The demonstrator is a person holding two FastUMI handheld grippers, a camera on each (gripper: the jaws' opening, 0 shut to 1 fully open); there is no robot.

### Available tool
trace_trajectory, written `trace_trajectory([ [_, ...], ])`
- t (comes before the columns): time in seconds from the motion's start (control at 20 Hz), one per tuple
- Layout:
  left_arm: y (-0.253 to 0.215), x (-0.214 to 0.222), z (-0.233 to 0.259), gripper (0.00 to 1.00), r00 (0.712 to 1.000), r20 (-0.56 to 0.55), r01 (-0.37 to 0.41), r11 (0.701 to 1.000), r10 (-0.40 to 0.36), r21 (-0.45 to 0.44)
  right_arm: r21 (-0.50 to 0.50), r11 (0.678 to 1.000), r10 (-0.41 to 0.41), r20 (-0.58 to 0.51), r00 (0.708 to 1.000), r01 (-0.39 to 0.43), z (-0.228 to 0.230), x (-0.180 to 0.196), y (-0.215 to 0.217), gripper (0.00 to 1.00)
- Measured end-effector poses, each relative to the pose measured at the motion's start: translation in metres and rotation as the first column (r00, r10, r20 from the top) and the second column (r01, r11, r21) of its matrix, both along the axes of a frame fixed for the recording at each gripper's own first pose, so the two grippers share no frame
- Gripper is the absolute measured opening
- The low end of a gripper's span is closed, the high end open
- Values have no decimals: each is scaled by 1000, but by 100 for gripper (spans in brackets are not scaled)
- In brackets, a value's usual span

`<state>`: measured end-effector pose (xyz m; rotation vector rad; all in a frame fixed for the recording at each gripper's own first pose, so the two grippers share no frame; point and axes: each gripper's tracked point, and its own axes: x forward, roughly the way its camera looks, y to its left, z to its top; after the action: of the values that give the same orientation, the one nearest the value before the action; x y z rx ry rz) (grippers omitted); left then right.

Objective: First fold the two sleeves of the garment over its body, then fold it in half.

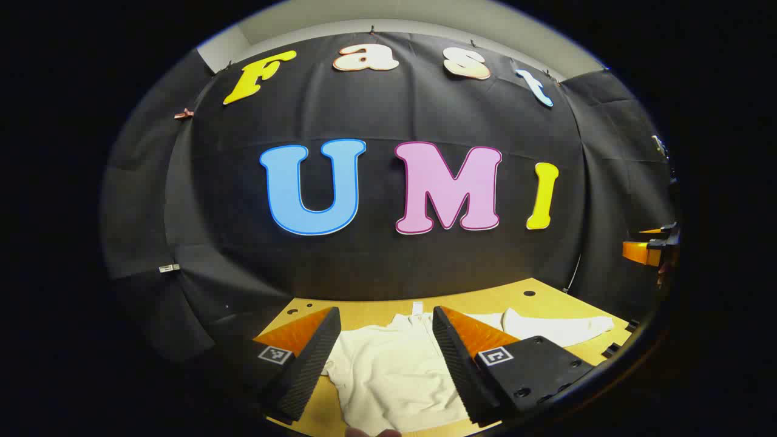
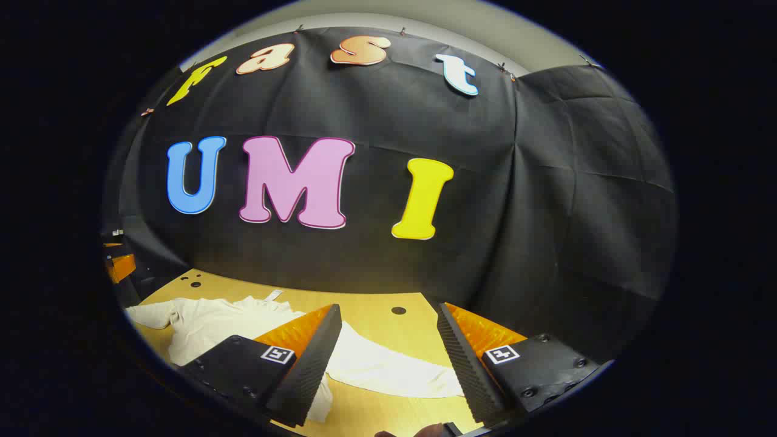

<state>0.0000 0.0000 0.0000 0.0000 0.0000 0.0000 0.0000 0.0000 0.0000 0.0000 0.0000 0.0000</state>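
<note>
White garment (image 1: 394,370) flat on wooden tabletop (image 1: 485,300), sleeve (image 2: 388,367) apparently unfolded, left gripper (image 1: 382,358) and right gripper (image 2: 388,358) wide apart, empty.

Both views are sharp in the middle and bend strongly toward the edges, where the picture darkens. Light falls from above and brightly lights the wooden table (image 1: 485,300) and the white garment (image 1: 394,370), which looks nearly washed out. The black cloth wall (image 2: 546,212) stays dim, with soft creases showing. No motion blur.
</note>
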Motion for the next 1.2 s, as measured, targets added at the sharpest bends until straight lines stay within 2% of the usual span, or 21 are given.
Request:
trace_trajectory([
  [0.55,-42,13,-18,95,997,-81,13,1000,-12,13,8,999,-52,-138,989,53,-58,22,-68,98],
  [0.75,-56,17,-24,96,995,-103,16,1000,-14,13,19,997,-65,-226,972,71,-93,30,-91,98],
  [0.9,-63,20,-26,95,993,-115,7,1000,-5,21,54,995,-64,-325,944,86,-130,38,-107,98],
  [1.2,-79,23,-32,95,990,-142,-22,999,27,37,138,982,-40,-526,849,131,-212,57,-134,98],
])
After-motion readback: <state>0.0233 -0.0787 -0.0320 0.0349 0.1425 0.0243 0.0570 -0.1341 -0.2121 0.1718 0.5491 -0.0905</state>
